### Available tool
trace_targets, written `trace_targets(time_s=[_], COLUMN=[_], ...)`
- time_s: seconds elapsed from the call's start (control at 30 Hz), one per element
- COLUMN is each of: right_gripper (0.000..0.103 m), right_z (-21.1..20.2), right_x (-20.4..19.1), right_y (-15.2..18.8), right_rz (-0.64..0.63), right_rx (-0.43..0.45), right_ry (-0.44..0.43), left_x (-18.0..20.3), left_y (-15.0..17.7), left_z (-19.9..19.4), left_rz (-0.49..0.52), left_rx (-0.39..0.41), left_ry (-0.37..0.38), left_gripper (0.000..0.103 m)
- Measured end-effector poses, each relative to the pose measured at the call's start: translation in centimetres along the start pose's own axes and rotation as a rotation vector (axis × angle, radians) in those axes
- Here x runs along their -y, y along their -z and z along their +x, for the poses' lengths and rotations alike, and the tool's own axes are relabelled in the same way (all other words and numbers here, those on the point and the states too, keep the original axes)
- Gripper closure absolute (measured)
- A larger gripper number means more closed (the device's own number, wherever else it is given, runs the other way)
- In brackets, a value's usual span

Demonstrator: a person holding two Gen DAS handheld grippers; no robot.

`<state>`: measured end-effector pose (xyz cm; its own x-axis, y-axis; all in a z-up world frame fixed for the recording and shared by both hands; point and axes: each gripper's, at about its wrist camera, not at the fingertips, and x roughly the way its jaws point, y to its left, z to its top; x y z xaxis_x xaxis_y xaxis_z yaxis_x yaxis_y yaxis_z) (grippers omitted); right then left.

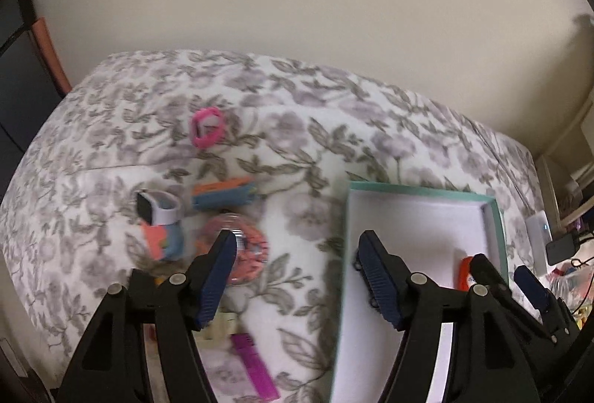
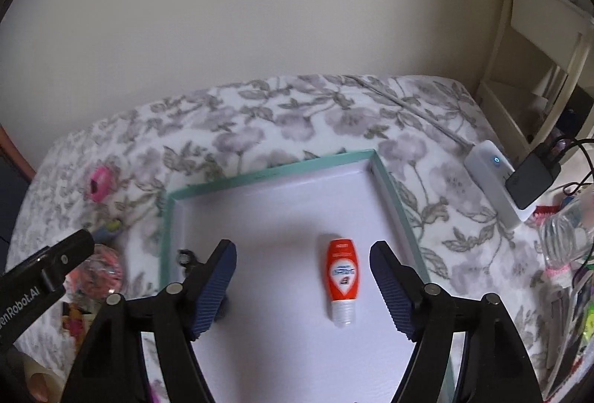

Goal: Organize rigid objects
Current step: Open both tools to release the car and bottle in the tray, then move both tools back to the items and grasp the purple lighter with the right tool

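Observation:
My right gripper (image 2: 302,252) hangs open over a teal-rimmed box (image 2: 267,172) with a white floor. An orange bottle (image 2: 341,276) with a clear cap lies flat in the box, just inside the right finger and untouched. A small dark object (image 2: 185,258) sits near the box's left wall. My left gripper (image 1: 297,247) is open too, with nothing in it, straddling the left rim of the box (image 1: 347,254). Left of it on the floral bedcover lie a pink ring (image 1: 206,132), a smartwatch (image 1: 157,210), an orange-and-blue pack (image 1: 222,197), a clear round pink case (image 1: 241,254) and a purple item (image 1: 256,366).
The bed meets a cream wall at the back. At its right edge are a white power strip (image 2: 490,176) with a black adapter (image 2: 531,180), cables, a clear plastic bottle (image 2: 568,232) and a cream shelf (image 2: 538,50). A person's fingers (image 2: 41,380) show at bottom left.

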<state>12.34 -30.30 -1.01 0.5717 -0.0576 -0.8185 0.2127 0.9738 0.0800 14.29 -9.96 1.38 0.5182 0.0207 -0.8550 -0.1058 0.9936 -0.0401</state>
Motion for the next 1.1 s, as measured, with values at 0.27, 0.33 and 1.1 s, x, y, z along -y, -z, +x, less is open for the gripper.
trace_targets(time_s=[0.27, 0.33, 1.1], right_gripper=[0.0, 0.0, 0.0], right_z=[-1.7, -2.0, -2.8], right_x=[-2.9, -4.1, -16.2], right_y=[0.0, 0.1, 4.3], right_rz=[-0.059, -0.08, -0.348], right_rx=[0.033, 0.038, -0.123], right_ry=[-0.044, -0.054, -0.205], left_x=[-5.6, -7.1, -18.4], left_y=[0.9, 1.1, 3.9], left_z=[-1.4, -1.8, -3.2], left_rz=[-0.135, -0.169, -0.345], left_rx=[0.016, 0.022, -0.116], left_ry=[0.006, -0.006, -0.193], left_gripper=[0.012, 0.01, 0.008])
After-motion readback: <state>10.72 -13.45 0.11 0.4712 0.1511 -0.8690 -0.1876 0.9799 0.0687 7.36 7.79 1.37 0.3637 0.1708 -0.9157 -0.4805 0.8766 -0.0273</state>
